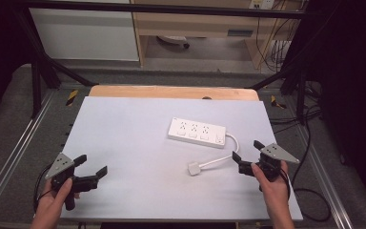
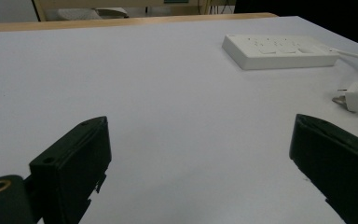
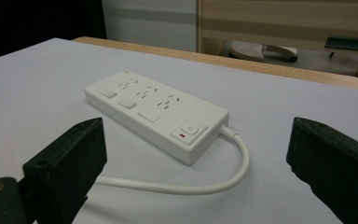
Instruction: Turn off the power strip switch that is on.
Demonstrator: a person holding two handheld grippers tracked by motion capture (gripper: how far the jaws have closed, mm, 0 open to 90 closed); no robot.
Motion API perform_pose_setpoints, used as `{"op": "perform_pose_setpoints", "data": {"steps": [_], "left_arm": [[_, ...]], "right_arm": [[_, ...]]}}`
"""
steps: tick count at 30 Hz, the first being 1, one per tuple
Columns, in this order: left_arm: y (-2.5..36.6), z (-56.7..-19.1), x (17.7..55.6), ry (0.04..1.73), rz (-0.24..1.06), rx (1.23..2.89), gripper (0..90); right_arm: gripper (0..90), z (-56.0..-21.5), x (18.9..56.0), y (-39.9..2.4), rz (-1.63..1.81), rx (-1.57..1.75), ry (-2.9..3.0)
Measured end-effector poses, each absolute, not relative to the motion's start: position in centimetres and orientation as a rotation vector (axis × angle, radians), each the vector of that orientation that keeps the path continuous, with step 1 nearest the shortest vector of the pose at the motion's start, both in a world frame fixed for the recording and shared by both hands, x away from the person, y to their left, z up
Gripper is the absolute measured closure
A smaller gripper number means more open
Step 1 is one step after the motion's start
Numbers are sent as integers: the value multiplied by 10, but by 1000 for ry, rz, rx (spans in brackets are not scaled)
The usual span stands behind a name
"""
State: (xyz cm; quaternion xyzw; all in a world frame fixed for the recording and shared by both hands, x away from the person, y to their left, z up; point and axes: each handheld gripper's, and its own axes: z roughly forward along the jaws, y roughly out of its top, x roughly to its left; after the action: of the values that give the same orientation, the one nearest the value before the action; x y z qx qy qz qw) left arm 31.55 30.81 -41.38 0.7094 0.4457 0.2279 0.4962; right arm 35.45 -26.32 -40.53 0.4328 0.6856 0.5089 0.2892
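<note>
A white power strip (image 1: 197,132) (image 2: 279,51) (image 3: 156,112) lies flat on the white table top (image 1: 138,143), right of centre. Its white cable (image 1: 231,150) (image 3: 205,184) loops to a white plug (image 1: 194,168) (image 2: 356,95) lying loose in front of it. My left gripper (image 1: 91,164) (image 2: 200,163) is open at the near left, jaws wide with nothing between them. At the near right my right gripper (image 1: 247,150) (image 3: 196,172) is open too, just right of the plug, and faces the strip's switch end.
The table's wooden far edge (image 1: 171,91) shows beyond the white top. A black frame (image 1: 38,71) stands around the table, with cables (image 1: 310,191) on the grey floor at the right. A wooden cabinet (image 1: 200,24) is behind.
</note>
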Motion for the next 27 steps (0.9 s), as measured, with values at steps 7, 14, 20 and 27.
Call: {"op": "perform_pose_setpoints", "data": {"steps": [7, 14, 20, 27], "left_arm": [[308, -414, 315, 1081, 555, 1722, 52], [309, -414, 315, 1079, 557, 1720, 52], [309, -413, 315, 1075, 559, 1723, 52], [309, -414, 315, 1082, 556, 1719, 52]], "right_arm": [[51, -400, 354, -259, 1339, 1140, 1853], [51, -392, 359, -256, 1328, 1135, 1854], [49, -385, 368, -252, 1323, 1127, 1855], [48, -376, 377, -254, 1345, 1138, 1812]]}}
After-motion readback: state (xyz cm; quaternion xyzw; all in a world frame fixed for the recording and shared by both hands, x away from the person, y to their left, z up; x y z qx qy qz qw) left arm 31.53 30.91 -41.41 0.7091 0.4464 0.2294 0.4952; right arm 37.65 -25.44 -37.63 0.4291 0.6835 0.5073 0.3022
